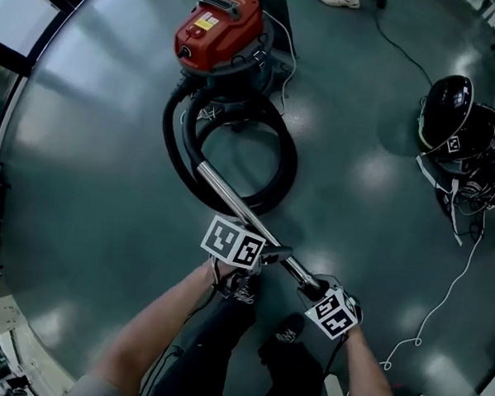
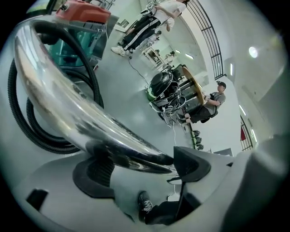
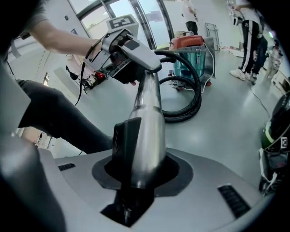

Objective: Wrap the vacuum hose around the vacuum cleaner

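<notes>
The red vacuum cleaner (image 1: 219, 26) stands at the far middle of the floor. Its black ribbed hose (image 1: 286, 166) lies in a loop in front of it and joins a chrome wand (image 1: 231, 202) that slants toward me. My left gripper (image 1: 265, 254) is around the wand's middle. In the left gripper view the jaws stand wide, with the wand (image 2: 68, 104) passing between the pads (image 2: 192, 163). My right gripper (image 1: 313, 289) is shut on the wand's near end. In the right gripper view a dark pad presses against the wand (image 3: 149, 104).
A black helmet-like device with tangled cables (image 1: 454, 121) lies at the right. A white cord (image 1: 441, 302) trails over the floor near it. People stand beyond the vacuum (image 3: 249, 36), and one person sits at a desk (image 2: 213, 102). My own legs (image 1: 224, 332) are below the grippers.
</notes>
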`<state>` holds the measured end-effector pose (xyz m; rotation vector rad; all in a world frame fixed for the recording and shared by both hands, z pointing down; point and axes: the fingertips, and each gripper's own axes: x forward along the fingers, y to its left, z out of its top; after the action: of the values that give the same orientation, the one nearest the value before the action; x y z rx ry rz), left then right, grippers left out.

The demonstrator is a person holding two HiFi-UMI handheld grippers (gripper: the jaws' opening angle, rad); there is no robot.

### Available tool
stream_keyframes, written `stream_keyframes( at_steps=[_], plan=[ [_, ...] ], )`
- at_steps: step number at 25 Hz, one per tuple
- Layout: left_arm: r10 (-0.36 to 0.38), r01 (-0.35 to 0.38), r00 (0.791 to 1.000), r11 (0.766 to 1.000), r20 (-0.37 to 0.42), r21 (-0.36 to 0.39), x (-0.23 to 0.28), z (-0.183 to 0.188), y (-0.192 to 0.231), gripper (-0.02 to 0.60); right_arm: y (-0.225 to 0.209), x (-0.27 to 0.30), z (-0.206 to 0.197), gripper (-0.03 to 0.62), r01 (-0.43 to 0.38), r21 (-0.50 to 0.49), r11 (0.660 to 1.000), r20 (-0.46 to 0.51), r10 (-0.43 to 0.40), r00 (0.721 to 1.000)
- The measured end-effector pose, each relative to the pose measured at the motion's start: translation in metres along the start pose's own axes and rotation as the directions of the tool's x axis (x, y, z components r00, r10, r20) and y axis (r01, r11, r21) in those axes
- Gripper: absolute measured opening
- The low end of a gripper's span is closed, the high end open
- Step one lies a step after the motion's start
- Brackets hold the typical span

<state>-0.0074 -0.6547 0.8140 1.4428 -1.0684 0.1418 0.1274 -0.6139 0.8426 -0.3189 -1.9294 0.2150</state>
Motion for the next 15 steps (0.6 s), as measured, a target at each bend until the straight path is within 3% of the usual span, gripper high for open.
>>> stream_keyframes(
  at_steps=[2, 4, 7, 10, 12, 15],
  plan=[
    [-0.004, 0.005, 1.0, 0.999, -0.024, 0.043, 0.008, 0.0, 0.008, 0.4, -0.019, 0.008, -0.006, 0.14, 0.008, -0.041, 0.999, -0.007, -0.009, 1.0],
    [0.049, -0.041, 0.997, 0.988, -0.052, 0.15, 0.015, 0.0, 0.026, 0.4, -0.044, 0.017, -0.018, 0.14, 0.021, -0.098, 0.995, -0.022, -0.024, 0.999],
    [0.167, -0.133, 0.983, 0.933, -0.072, 0.334, 0.03, -0.003, 0.064, 0.4, -0.081, 0.039, -0.035, 0.14, 0.024, -0.174, 0.984, -0.033, -0.03, 0.999],
    [0.197, -0.155, 0.978, 0.902, -0.066, 0.404, 0.048, -0.006, 0.089, 0.4, -0.111, 0.065, -0.044, 0.14, 0.024, -0.239, 0.971, -0.024, -0.031, 0.999],
    [0.224, -0.159, 0.972, 0.856, -0.075, 0.493, 0.059, -0.013, 0.1, 0.399, -0.131, 0.08, -0.05, 0.14, 0.022, -0.281, 0.959, -0.022, -0.03, 0.999],
    [0.241, -0.126, 0.966, 0.755, -0.094, 0.644, 0.07, -0.03, 0.109, 0.399, -0.165, 0.097, -0.063, 0.14, 0.036, -0.35, 0.936, -0.036, -0.052, 0.998]
  ],
)
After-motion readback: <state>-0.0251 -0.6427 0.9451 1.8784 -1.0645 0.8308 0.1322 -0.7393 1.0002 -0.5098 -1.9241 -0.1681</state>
